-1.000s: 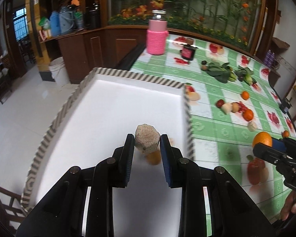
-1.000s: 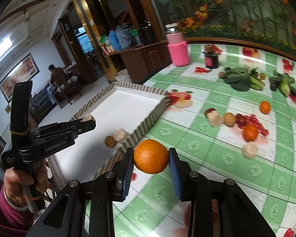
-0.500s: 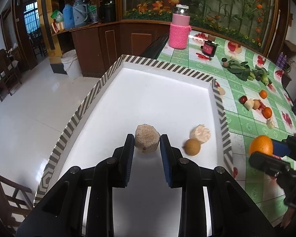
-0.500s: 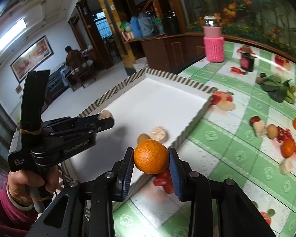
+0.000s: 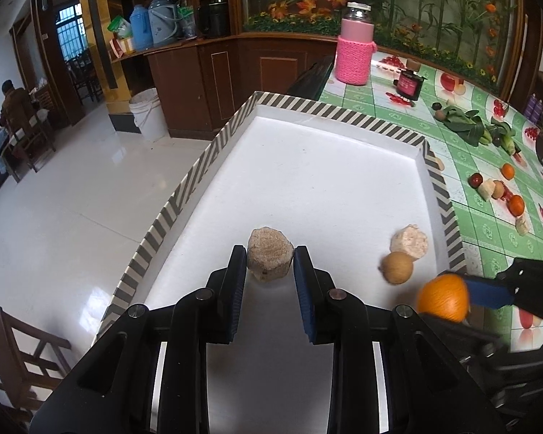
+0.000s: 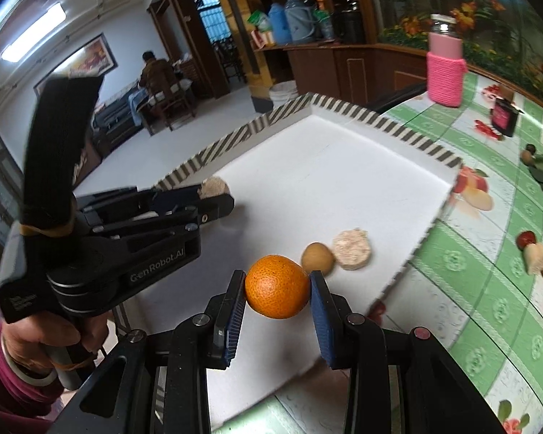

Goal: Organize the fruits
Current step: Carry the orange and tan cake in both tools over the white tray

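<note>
My left gripper point(image 5: 270, 264) is shut on a beige, faceted chunk of fruit point(image 5: 269, 258), held above the white tray point(image 5: 307, 166) near its left striped rim. My right gripper point(image 6: 277, 289) is shut on an orange point(image 6: 277, 286), over the tray's near part. In the left wrist view that orange point(image 5: 442, 297) shows at the right, beside the tray's right rim. Inside the tray lie a small brown round fruit point(image 5: 397, 267) and a pale chunk point(image 5: 409, 241) side by side. The left gripper point(image 6: 213, 199) with its chunk point(image 6: 213, 187) shows at the left of the right wrist view.
On the green checked tablecloth point(image 5: 488, 224), right of the tray, lie several loose fruits point(image 5: 496, 190) and leafy greens point(image 5: 467, 126). A pink-sleeved bottle point(image 5: 354, 49) and a dark jar point(image 5: 409, 85) stand at the far end. A person point(image 6: 155, 72) sits far off; the floor drops away left of the tray.
The right gripper has carried the orange leftward from above the tablecloth to over the tray's near part. The left gripper has shifted a little toward the tray's left rim, still holding its chunk.
</note>
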